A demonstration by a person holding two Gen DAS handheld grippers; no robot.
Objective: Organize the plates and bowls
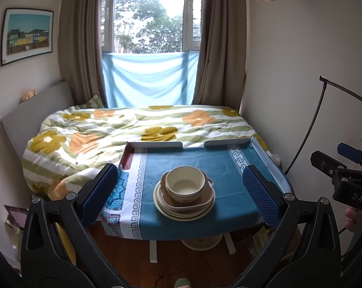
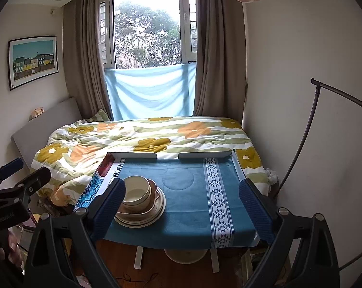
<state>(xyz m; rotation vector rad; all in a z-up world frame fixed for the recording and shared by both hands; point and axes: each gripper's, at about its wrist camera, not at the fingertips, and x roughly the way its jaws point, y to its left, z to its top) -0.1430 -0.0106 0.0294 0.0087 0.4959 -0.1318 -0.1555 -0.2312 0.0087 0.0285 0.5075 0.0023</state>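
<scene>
Already the crockery sits as one nested pile on the blue cloth (image 1: 197, 218) of the small table, toward the cloth's near edge and closer to its key-pattern border than to its triangle-pattern band (image 2: 218, 199). Widest at the bottom, the pile reads as sorted by size: cream round plates (image 1: 161, 210), then a brown squarish dish (image 1: 204, 200), then the cream bowl (image 1: 184, 183) on top, which likely keeps it steady. The bowl stands upright, mouth up; the pile's long axis is vertical, and the round pieces point no way sideways. Both tongs hang back from the cloth's near edge, touching nothing: the left gripper (image 1: 181, 200) and the right gripper (image 2: 182, 204) each have their blue-padded fingers spread wide and empty, probably because little remains to stack.
</scene>
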